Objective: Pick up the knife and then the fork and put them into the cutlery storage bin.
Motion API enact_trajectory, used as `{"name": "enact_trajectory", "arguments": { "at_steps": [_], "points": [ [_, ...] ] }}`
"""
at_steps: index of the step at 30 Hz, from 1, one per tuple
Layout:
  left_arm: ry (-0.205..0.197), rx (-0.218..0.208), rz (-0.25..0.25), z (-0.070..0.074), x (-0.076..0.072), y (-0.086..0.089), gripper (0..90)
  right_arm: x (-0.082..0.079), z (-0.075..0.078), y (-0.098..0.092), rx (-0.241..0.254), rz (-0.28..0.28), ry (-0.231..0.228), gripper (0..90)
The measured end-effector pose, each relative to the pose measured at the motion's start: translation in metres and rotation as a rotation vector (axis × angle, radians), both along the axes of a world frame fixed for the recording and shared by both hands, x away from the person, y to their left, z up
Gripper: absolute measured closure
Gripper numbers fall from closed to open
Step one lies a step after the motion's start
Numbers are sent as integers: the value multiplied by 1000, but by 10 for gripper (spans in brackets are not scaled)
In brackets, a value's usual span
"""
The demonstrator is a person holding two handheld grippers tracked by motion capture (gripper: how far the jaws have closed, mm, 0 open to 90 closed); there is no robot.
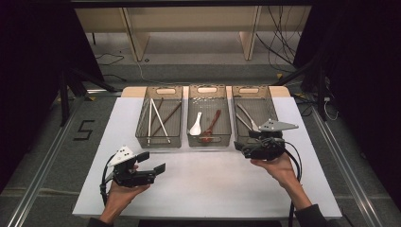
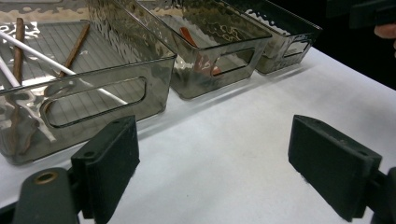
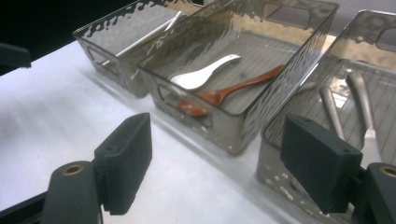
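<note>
White tabletop (image 1: 203,184) carries three smoky clear plastic bins in a row at its far edge, with dark floor and cables beyond; from the high view the left bin (image 1: 159,137) holds chopsticks (image 1: 158,120), the middle bin (image 1: 209,138) a white spoon (image 1: 195,126) and a brown wooden spoon (image 1: 211,125), the right bin (image 1: 246,101) metal cutlery (image 1: 247,118), so the work looks like sorting by kind. Left gripper (image 1: 153,163) rests low on the bare near table, jaws apart and empty, while the right gripper (image 1: 242,146) sits just at the right bin's near wall, likewise spread with nothing between them. From the left gripper view its pads (image 2: 109,161) frame open white surface short of the bins, with free room ahead. From the right gripper view the jaws stand wide and empty over the right bin's near rim (image 3: 280,123), the metal handles (image 3: 362,100) lying just inside; that wall is likely the edge to mind.
</note>
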State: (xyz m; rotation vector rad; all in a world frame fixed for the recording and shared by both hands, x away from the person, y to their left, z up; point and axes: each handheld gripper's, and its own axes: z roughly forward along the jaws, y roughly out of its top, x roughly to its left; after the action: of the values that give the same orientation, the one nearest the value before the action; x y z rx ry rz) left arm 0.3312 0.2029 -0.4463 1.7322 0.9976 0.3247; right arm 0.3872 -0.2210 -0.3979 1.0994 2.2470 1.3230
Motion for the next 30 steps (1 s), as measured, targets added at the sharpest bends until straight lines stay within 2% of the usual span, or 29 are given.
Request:
{"name": "enact_trajectory", "arguments": {
  "at_steps": [6,10,14,30],
  "points": [
    [5,1,1,0,1,-1,158,-11,-9,0,25,10,-2,252],
    [7,2,1,0,2,-2,158,-17,-12,1,18,18,-20,244],
    [11,4,3,-1,3,-2,158,-23,-14,0,40,23,-21,240],
    [10,9,-10,-2,1,-1,158,-52,-30,-11,51,11,-39,206]
  ]
}}
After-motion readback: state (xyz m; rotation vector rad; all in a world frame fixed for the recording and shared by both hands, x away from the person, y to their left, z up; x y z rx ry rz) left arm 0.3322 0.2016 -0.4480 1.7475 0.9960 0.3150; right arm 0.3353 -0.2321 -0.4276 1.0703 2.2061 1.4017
